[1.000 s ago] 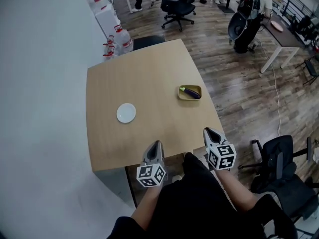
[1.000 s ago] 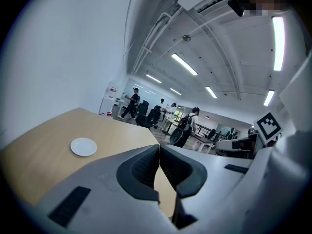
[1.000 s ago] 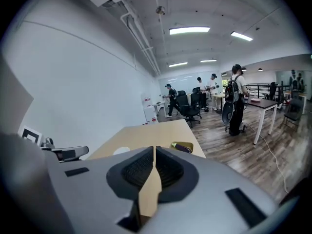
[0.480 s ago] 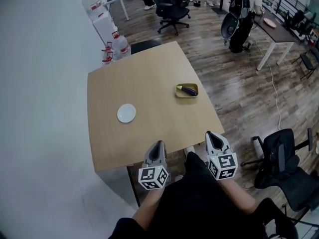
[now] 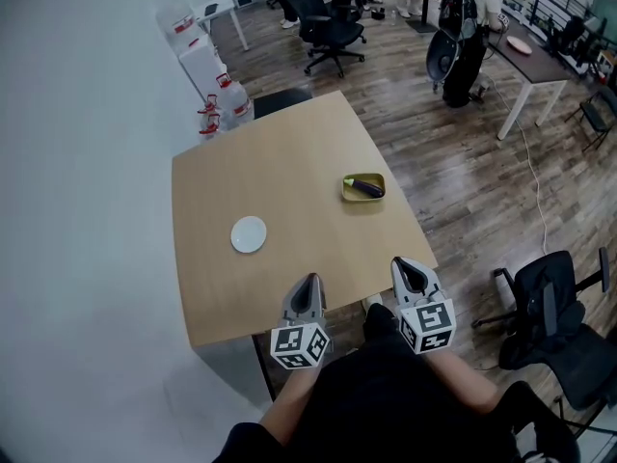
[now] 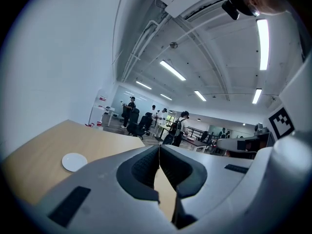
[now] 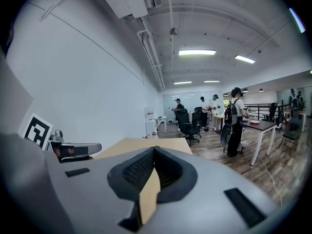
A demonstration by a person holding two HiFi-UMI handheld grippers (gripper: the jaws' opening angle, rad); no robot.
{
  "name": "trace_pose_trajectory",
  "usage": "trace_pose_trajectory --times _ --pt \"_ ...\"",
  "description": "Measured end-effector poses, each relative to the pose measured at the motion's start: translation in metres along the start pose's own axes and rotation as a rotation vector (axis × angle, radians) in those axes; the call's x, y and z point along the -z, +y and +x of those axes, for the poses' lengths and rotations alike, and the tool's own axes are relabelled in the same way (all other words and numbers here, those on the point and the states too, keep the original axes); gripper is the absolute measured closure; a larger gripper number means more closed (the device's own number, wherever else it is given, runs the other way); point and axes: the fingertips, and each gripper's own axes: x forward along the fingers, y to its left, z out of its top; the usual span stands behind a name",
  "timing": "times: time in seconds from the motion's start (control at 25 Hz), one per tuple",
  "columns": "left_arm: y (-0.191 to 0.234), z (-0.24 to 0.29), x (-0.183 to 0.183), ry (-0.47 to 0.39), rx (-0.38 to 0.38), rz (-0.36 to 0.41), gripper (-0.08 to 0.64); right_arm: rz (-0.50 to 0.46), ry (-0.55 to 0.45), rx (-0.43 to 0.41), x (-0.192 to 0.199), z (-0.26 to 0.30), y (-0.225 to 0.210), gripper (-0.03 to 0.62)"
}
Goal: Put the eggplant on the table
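Left gripper (image 5: 308, 280) and right gripper (image 5: 403, 261) are both held at the near edge of the table (image 5: 280, 152). Each has its jaws closed together with nothing between them. The left sits over the near edge at about mid-width; the right is off the near right corner.

Table: light wood, roughly square. Its left edge runs close along a white wall (image 5: 77, 162). Its right edge faces open wooden floor (image 5: 463, 191). A dark chair (image 5: 280, 97) stands at the far edge, and a black office chair (image 5: 554, 316) stands to the near right, well apart from the table.

Tabletop between the grippers and the items is bare.

White plate (image 5: 249, 233): left of centre, nearer the left gripper, away from every edge.

Yellow dish (image 5: 349, 193): right side of the table, near the right edge.

Eggplant (image 5: 366, 188): small, purple, lying inside the yellow dish, well apart from both grippers.
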Motion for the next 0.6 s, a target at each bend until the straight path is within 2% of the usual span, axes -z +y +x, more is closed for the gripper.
trace_pose_trajectory --times 0.36,0.6 --pt "0.015 0.018 -0.007 -0.001 -0.002 -0.011 0.546 -0.015 -0.014 -0.005 -0.014 0.019 0.003 0.531" --pt "0.031 0.021 -0.006 0.003 -0.027 -0.016 0.546 -0.014 0.011 -0.004 -0.012 0.032 0.01 0.532"
